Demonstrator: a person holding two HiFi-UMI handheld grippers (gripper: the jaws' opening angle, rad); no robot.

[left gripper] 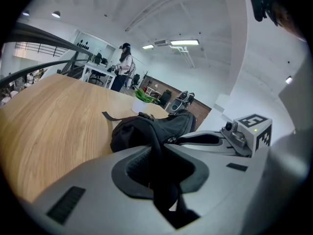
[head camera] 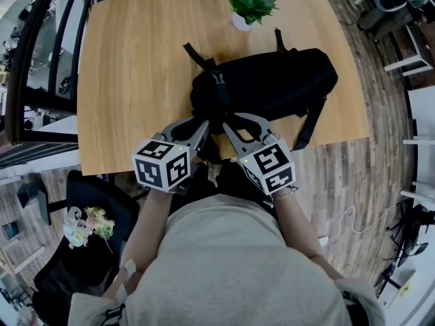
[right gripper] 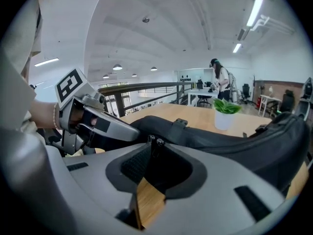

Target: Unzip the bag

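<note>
1. Work surface: the wooden table (head camera: 129, 66) carries the black bag (head camera: 272, 83). The bag lies lengthwise from left to right, near the table's near edge and right of its middle. Straps trail from it on the far side and over the near right edge.

2. Far side: a green plant (head camera: 250, 7) in a white pot stands just beyond the bag, apart from it.

3. Left tongs (head camera: 204, 124): I hold them at the bag's near left end. Their own view shows the jaws clenched on a black strap (left gripper: 159, 170) that runs from the bag's end down between them.

4. Right tongs (head camera: 226, 124): I hold them just beside the left tongs, tips angled toward the same end of the bag. Their own view shows the jaws closed together, pinching a zipper pull (right gripper: 155, 142) at the very tips. A second metal pull sits touching it on the left. The bag body stretches away to the right behind the pulls.

5. The two sets of tongs converge, tips close but apart.
</note>
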